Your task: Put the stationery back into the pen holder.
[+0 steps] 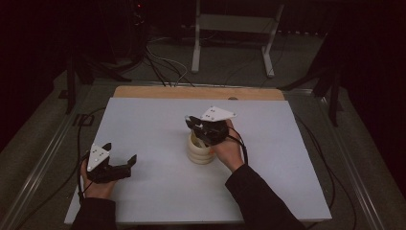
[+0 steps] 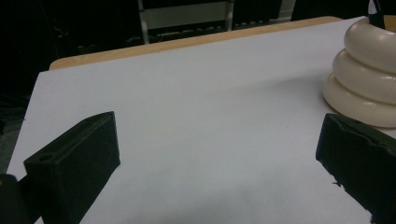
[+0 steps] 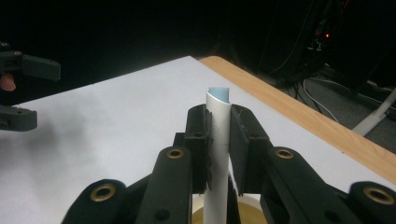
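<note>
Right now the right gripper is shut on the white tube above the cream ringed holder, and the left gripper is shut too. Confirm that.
Not quite: the left gripper is open, its jaws wide apart in the left gripper view. The right gripper is indeed shut on the white tube above the cream ringed holder.

Black grippers (image 1: 120,156) — grey triangular plates, brass screws — dark sleeves (image 1: 258,201).

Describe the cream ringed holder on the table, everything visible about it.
The cream holder looks like three stacked rounded rings, glossy like plastic or ceramic, the top ring narrowest. It stands upright near the middle of the white table, with an open top. A white tube rises from its mouth, clamped between the jaws of the right gripper, which hangs directly over it.
</note>
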### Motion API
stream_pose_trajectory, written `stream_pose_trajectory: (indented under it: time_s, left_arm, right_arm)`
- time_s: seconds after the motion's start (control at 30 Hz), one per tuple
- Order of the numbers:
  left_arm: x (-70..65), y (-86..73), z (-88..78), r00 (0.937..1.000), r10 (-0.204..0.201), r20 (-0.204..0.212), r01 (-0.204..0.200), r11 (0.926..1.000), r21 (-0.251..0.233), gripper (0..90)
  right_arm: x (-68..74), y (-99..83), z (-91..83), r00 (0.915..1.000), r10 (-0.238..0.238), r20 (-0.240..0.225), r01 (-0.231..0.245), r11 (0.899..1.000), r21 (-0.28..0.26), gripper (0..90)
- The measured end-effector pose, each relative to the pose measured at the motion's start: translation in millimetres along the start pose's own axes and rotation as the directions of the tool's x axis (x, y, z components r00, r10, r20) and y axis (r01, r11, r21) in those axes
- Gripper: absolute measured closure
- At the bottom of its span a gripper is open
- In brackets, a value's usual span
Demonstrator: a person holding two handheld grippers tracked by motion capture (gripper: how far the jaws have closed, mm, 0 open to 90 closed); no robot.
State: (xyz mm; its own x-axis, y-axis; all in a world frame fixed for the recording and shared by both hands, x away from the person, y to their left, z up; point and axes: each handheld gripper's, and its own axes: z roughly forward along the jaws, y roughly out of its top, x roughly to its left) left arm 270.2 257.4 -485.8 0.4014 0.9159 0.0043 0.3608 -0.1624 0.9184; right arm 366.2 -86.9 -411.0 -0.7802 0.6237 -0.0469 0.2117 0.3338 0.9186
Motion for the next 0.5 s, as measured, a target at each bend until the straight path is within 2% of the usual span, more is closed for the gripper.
stream_pose_trajectory:
  time_s: [0.33, 0.5]
  left_arm:
    - [-0.1, 0.1, 0.1, 1.0, 0.003, 0.001, -0.003, 1.0, 0.0, 0.1]
    - [-0.5, 0.1, 0.1, 1.0, 0.002, 0.001, -0.002, 1.0, 0.001, 0.1]
  right_arm:
    - [4.7, -8.4, -1.2, 0.9996, -0.013, -0.025, 0.013, 1.0, 0.006, 78.6]
    - [4.5, -14.6, -1.3, 0.9995, -0.001, -0.031, 0.002, 1.0, 0.017, 78.5]
